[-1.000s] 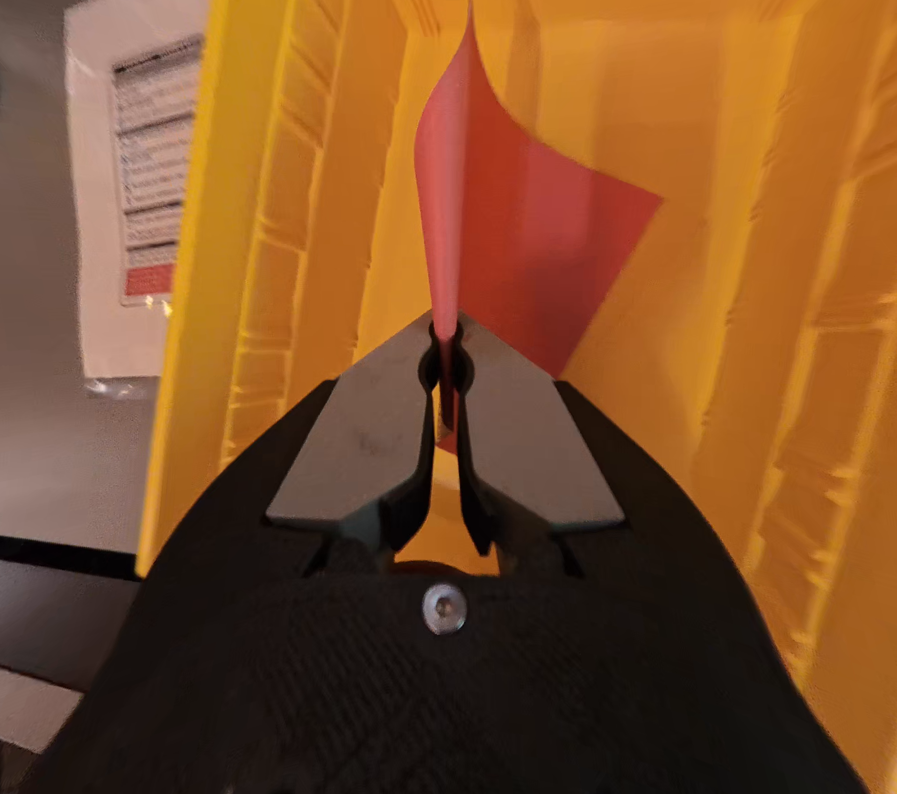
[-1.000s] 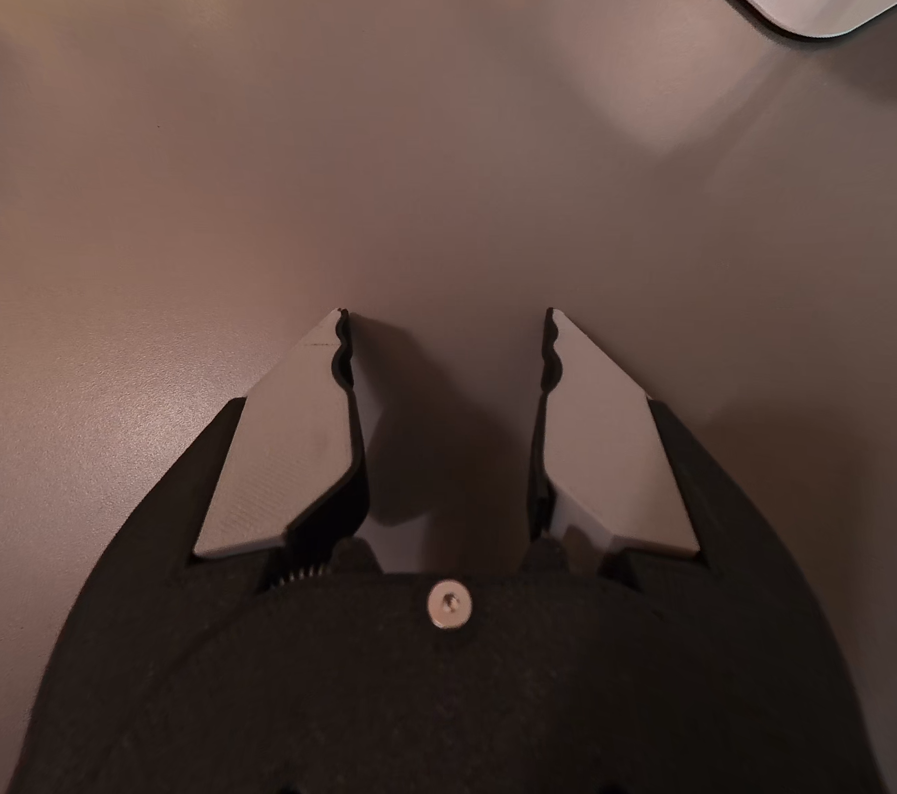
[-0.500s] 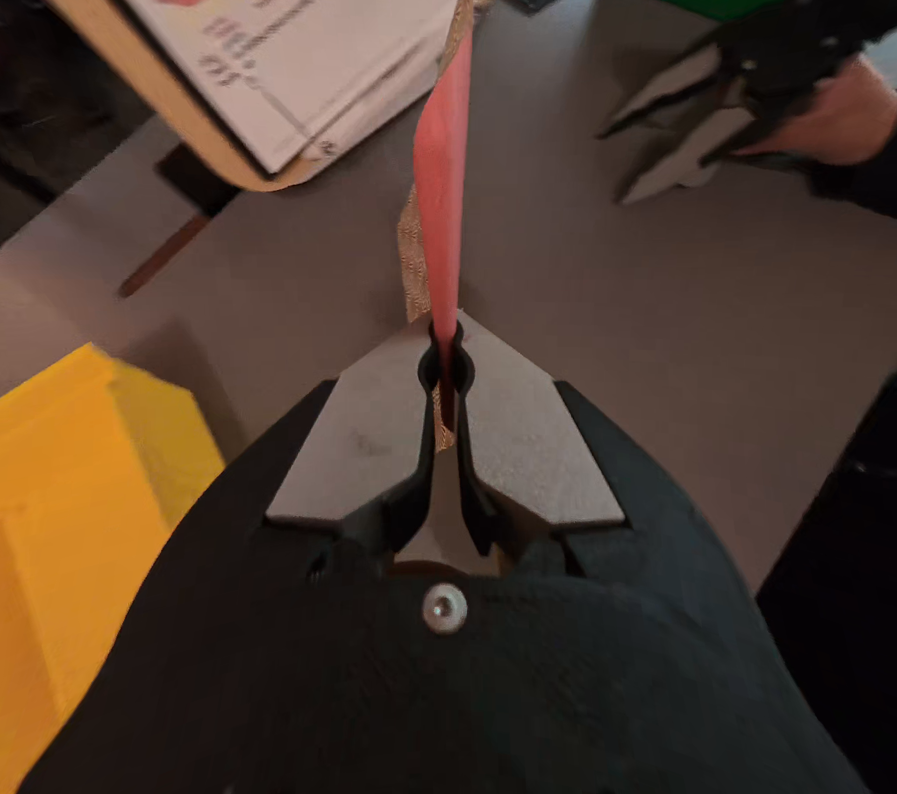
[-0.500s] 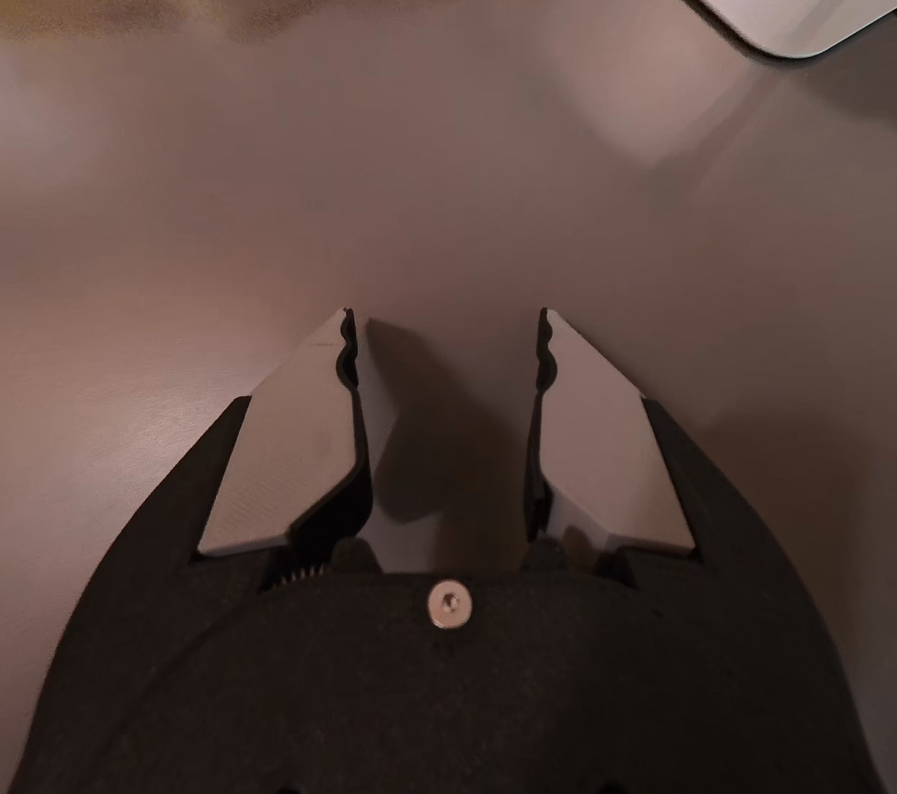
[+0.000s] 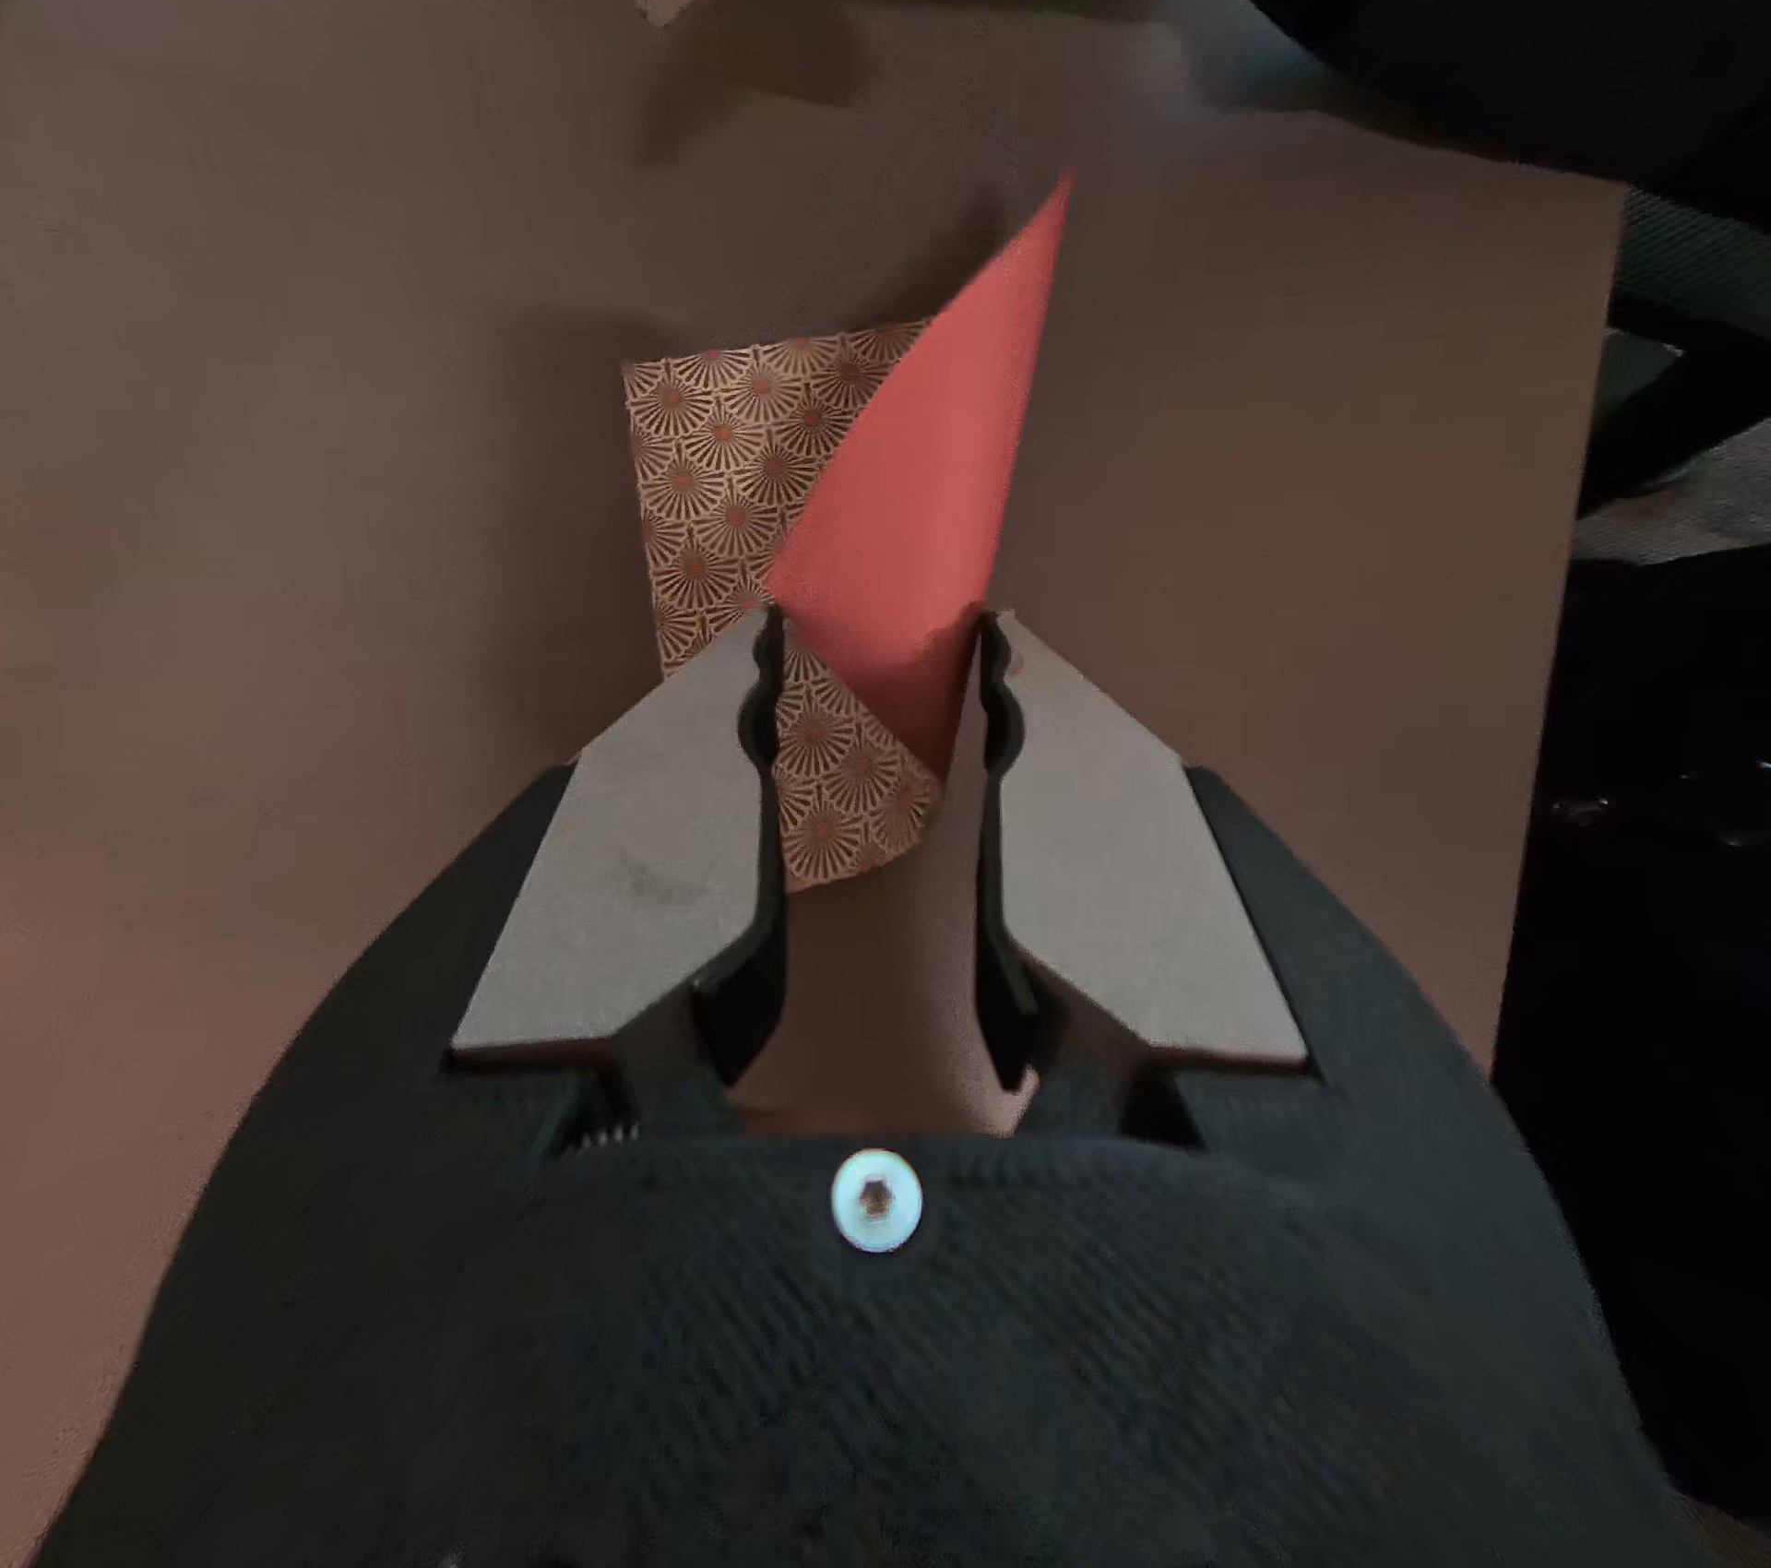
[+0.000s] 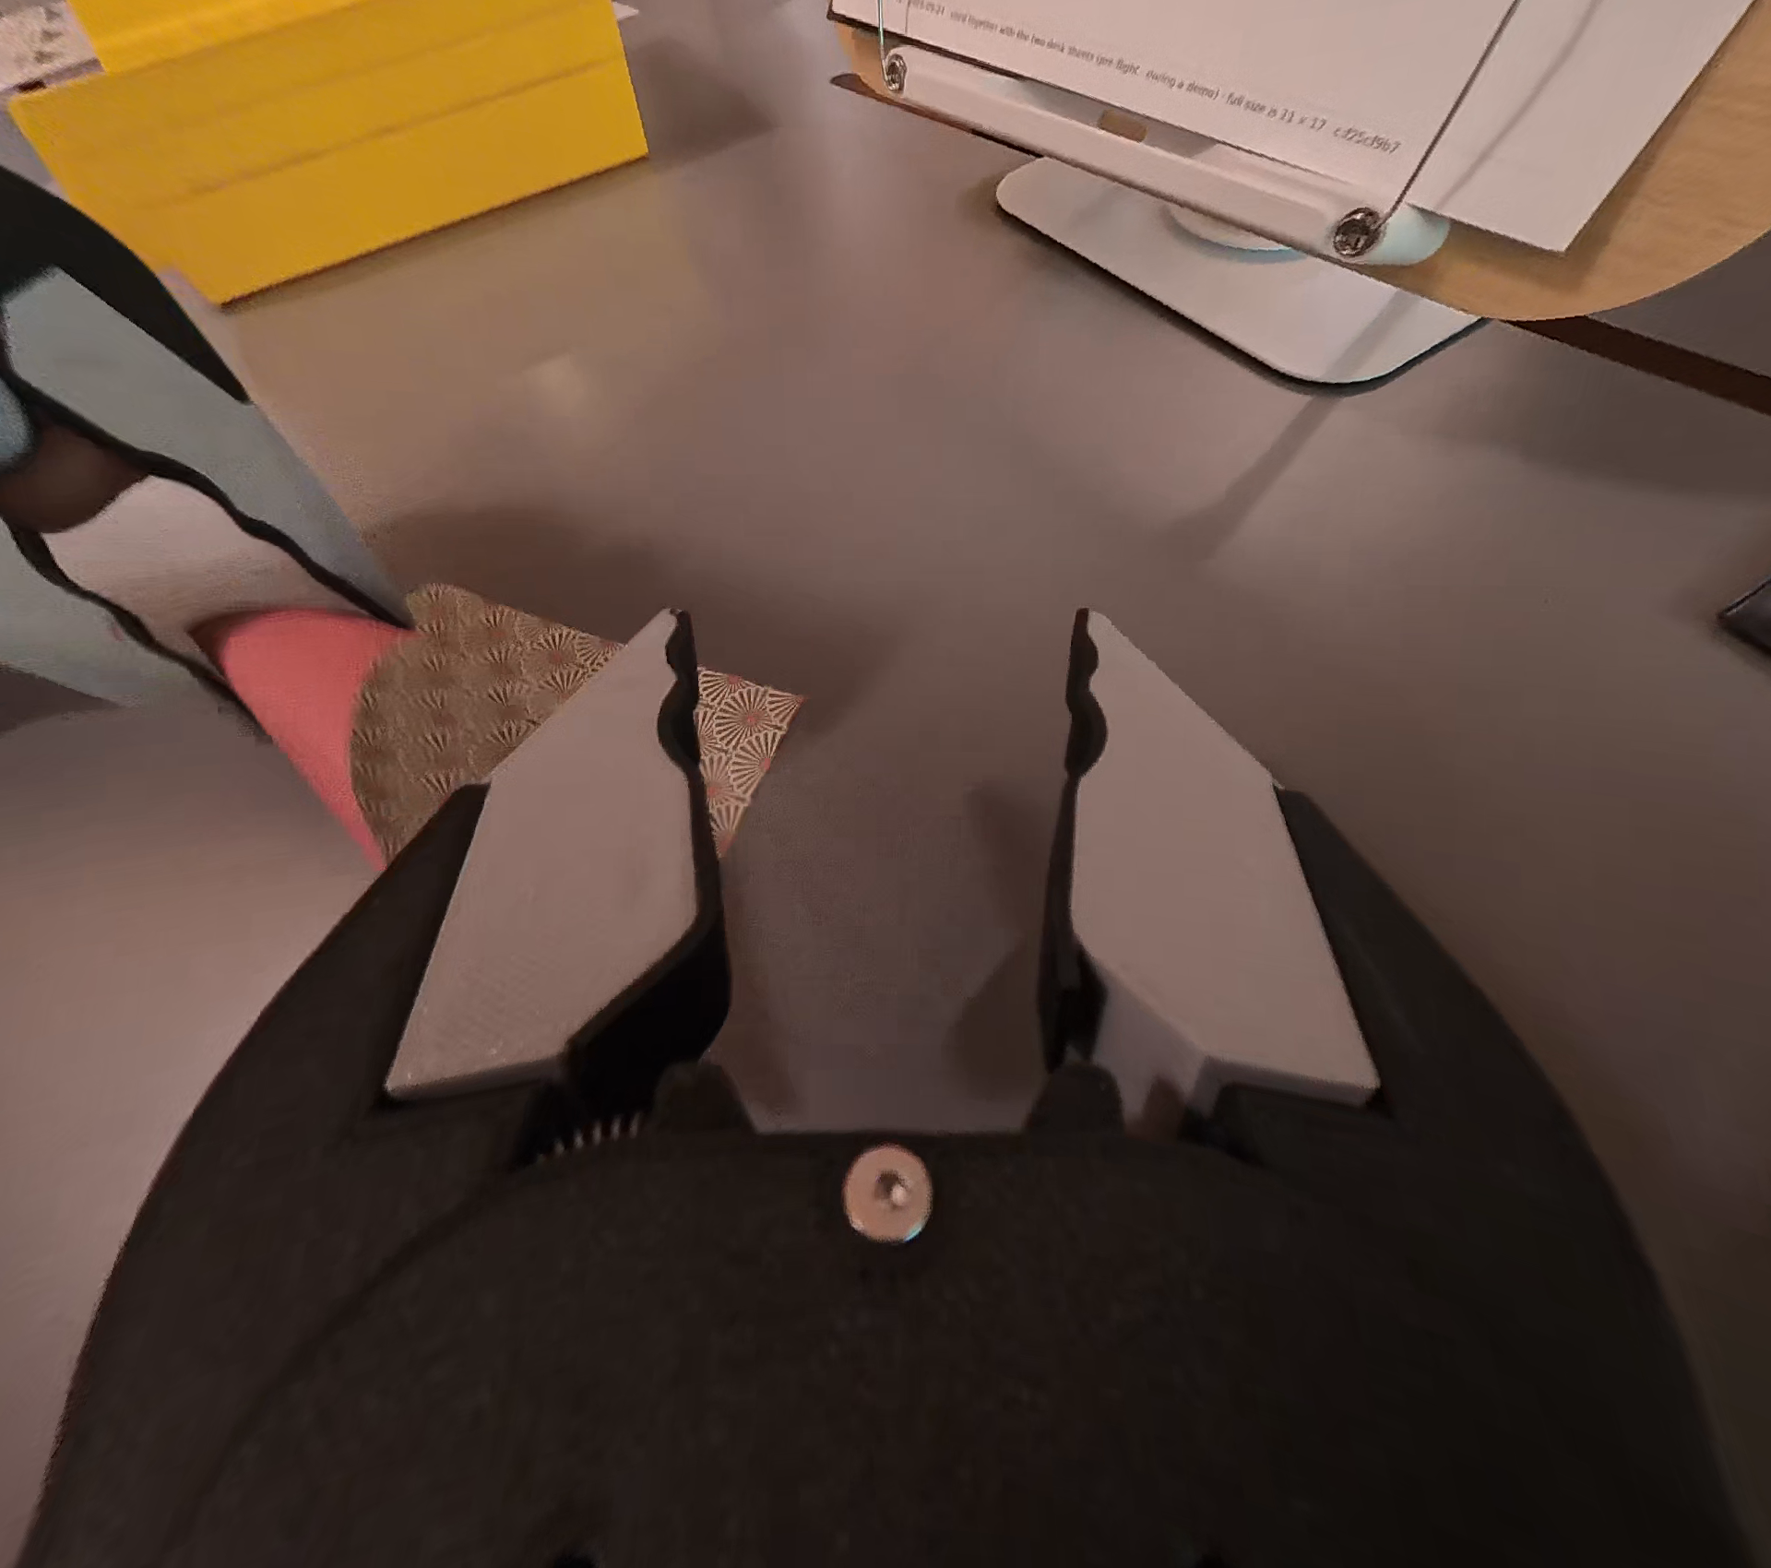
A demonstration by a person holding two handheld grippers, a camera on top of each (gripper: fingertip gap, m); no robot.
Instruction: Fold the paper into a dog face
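**Red paper lay between parted fingers**

Red and patterned paper (image 5: pixel 891 506) was seen on the grey table (image 5: pixel 287 372), curled, between the left gripper's (image 5: pixel 874 623) parted fingers. The right gripper (image 6: pixel 877 631) was spread wide, empty, just beside it. A yellow bin (image 6: pixel 335 113) and a document stand (image 6: pixel 1246 257) were placed farther off.

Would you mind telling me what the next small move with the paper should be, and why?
Probably press the raised red flap flat. The paper lies on the table with its patterned side up and one red corner curled over, uncreased. The left gripper is open around it; the right gripper, also open, waits beside it.
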